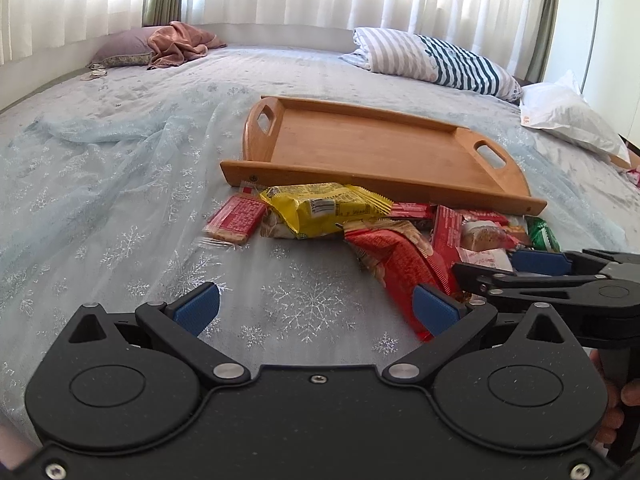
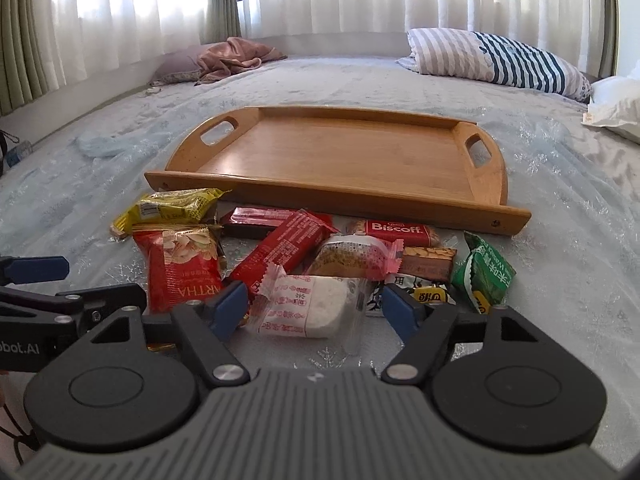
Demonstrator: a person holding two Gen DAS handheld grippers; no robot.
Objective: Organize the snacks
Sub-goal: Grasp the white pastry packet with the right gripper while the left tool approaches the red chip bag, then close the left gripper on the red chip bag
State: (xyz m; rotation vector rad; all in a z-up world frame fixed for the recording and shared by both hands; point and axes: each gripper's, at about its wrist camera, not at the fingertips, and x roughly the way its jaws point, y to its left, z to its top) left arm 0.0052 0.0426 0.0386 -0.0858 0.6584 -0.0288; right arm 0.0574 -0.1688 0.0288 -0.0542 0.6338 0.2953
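Note:
A wooden tray (image 1: 360,152) (image 2: 340,156) lies on the bed, nothing in it. Several wrapped snacks lie in a pile in front of its near rim: a yellow pack (image 1: 320,208) (image 2: 172,206), a red nut bag (image 1: 400,256) (image 2: 180,268), a long red bar (image 2: 288,248), a Biscoff pack (image 2: 394,230), a green pack (image 2: 486,276) and a clear-wrapped white cake (image 2: 312,306). My left gripper (image 1: 316,306) is open over bare bedspread, left of the pile. My right gripper (image 2: 316,306) is open, its jaws either side of the white cake, apart from it.
A striped pillow (image 1: 440,60) and a white bag (image 1: 568,116) lie at the far right. A pink cloth on a purple pillow (image 1: 172,44) lies at the far left. Curtains run along the back. The bedspread (image 1: 120,184) is wrinkled at left.

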